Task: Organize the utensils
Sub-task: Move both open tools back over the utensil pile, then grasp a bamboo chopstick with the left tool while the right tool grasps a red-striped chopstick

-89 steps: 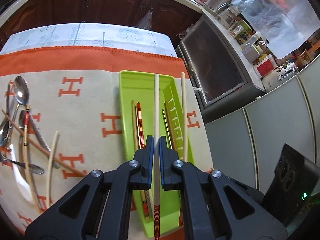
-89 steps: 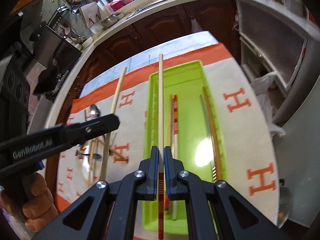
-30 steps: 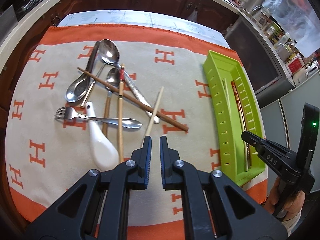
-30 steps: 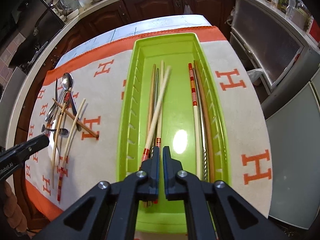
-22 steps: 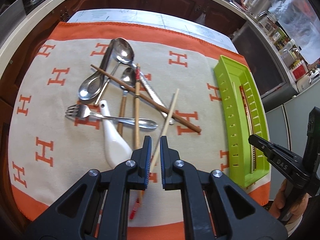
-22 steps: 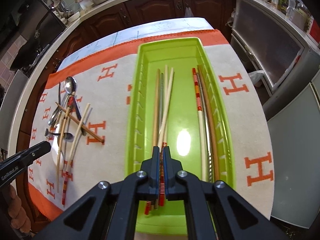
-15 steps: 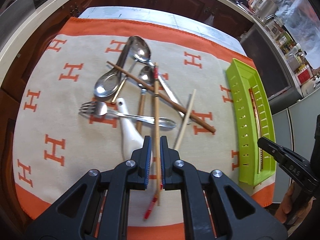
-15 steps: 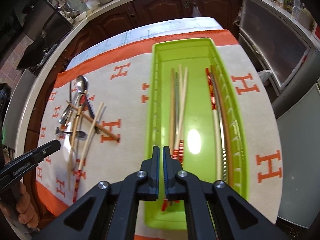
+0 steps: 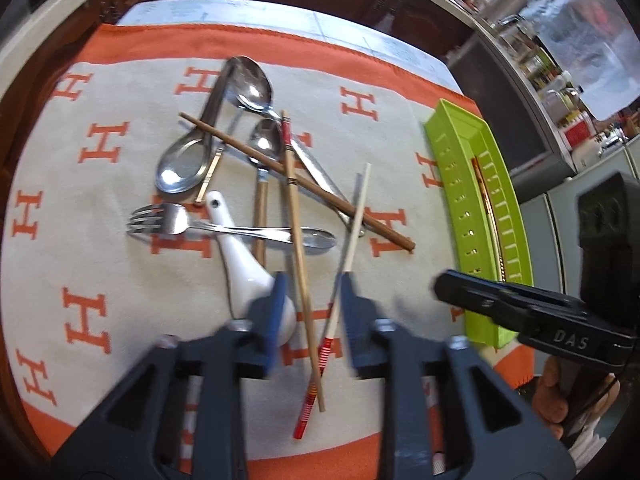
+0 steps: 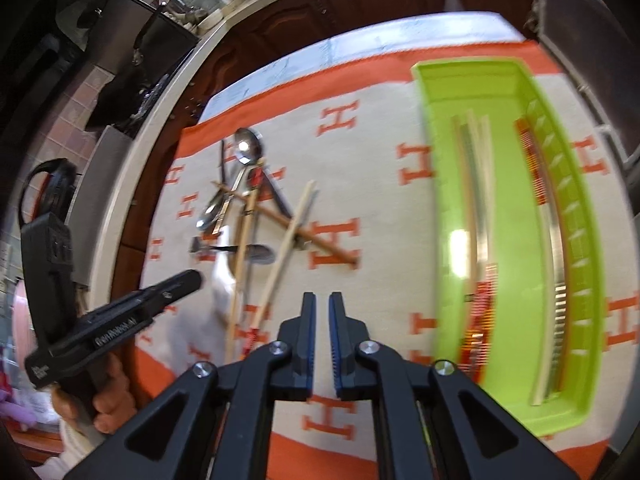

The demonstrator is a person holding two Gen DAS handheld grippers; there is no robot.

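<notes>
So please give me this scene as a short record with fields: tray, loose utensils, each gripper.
tray: green tray, on the cloth, holds chopsticks only
loose pile: spoons, fork, white spoon, brown chopstick
left gripper: jaws just opening, astride two red-ended chopsticks, not pressing them
right gripper: narrow gap, jaws just opening a little, nothing between, over the cloth beside the tray

A pile of loose utensils sits on the orange-lettered cream tablecloth [image 9: 100, 248]: a steel fork [image 9: 176, 222] crosses the white ceramic spoon [image 9: 244, 264], with the large steel spoon [image 9: 252, 88] at the far end. A dark wooden chopstick [image 9: 296, 178] lies slantwise over them. To the right, well apart, the green plastic tray [image 10: 440, 208] has chopsticks lying lengthwise in it.
</notes>
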